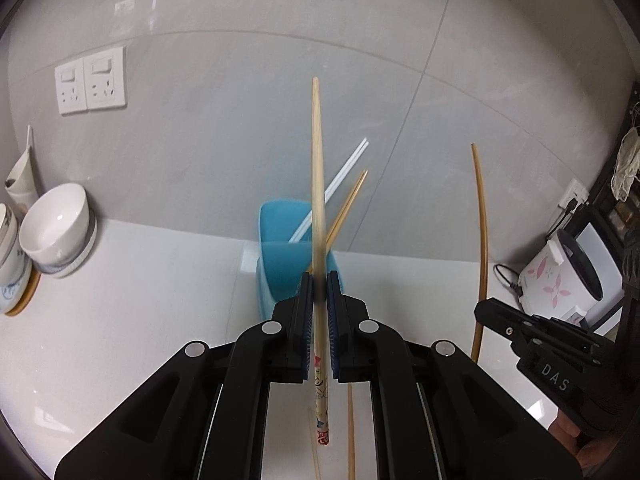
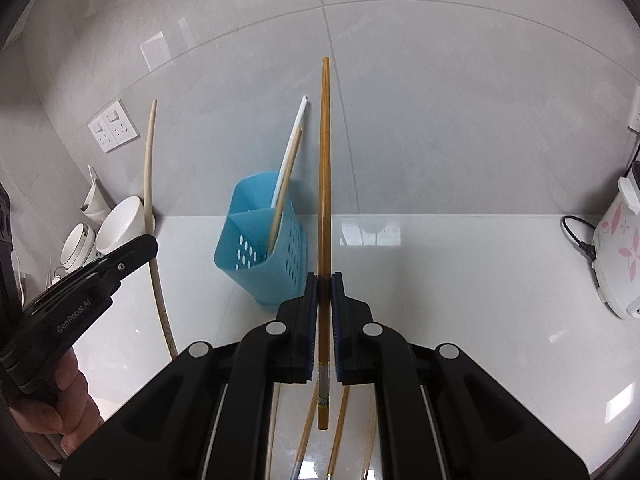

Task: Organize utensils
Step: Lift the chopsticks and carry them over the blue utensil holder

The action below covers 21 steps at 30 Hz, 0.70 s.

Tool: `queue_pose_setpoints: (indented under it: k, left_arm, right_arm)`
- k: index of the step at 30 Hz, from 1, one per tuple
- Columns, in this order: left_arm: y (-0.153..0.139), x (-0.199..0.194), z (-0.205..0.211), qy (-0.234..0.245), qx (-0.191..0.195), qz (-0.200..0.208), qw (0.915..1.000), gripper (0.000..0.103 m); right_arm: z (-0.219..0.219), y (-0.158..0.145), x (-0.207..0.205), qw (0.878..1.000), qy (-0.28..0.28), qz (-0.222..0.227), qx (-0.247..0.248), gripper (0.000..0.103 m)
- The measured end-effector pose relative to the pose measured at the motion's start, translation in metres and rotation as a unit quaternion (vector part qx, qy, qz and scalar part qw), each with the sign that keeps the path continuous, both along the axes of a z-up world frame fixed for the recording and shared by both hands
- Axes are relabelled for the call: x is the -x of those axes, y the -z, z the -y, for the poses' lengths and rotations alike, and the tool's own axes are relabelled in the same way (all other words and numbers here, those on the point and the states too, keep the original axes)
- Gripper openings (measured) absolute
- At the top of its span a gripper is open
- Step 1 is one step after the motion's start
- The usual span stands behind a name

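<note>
In your left wrist view, your left gripper point(image 1: 319, 280) has its jaws pinching a pale wooden chopstick point(image 1: 317, 168), which runs straight up toward twelve o'clock, its patterned end hanging down between the finger bases. Just beyond the fingertips stands the blue utensil holder point(image 1: 280, 236) on the white counter point(image 1: 160, 300), with white chopsticks point(image 1: 344, 176) and a tan pair point(image 1: 350, 200) leaning out of it toward one o'clock. At nine o'clock a white bowl point(image 1: 56, 224) rests tilted on other dishes; wall sockets point(image 1: 91, 80) sit at ten o'clock. At four o'clock your right gripper point(image 1: 480, 312) carries a darker brown chopstick point(image 1: 482, 240), with a flowered rice cooker point(image 1: 560, 276) behind it. In your right wrist view, your right gripper point(image 2: 325, 280) has its jaws clamped on that brown chopstick point(image 2: 325, 168), pointing to twelve o'clock. The blue utensil holder point(image 2: 248, 248) stands at eleven o'clock, just left of the fingertips. More loose chopsticks point(image 2: 306, 424) lie on the counter at six o'clock. Your left gripper point(image 2: 150, 242) enters from nine o'clock, and the rice cooker point(image 2: 616, 252) sits at three o'clock.
</note>
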<state>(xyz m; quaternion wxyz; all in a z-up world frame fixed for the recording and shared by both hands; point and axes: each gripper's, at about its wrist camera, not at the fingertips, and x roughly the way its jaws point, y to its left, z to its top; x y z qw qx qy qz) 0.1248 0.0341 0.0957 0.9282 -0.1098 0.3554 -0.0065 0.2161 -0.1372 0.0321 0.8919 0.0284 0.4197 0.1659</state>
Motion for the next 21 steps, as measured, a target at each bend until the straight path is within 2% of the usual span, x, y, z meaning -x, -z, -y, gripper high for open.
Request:
queue_pose_setpoints:
  k: [13,18,21]
  left_arm:
    - [-0.009,-0.038,-0.002,0.01,-0.011,0.072,0.9973,0.006]
    - [-0.001,-0.055,0.001,0.018,-0.031,0.125,0.9915,0.006]
    - [0.01,-0.065,0.004,0.024,-0.042,0.131,0.9902,0.006]
  right_arm:
    - [-0.023,-0.008,-0.036,1.0,-0.01,0.021,-0.011,0.006]
    - [-0.026,-0.003,-0.048,1.0,-0.009,0.023,-0.014,0.006]
    - [-0.027,0.004,-0.054,1.0,-0.008,0.021,-0.014,0.006]
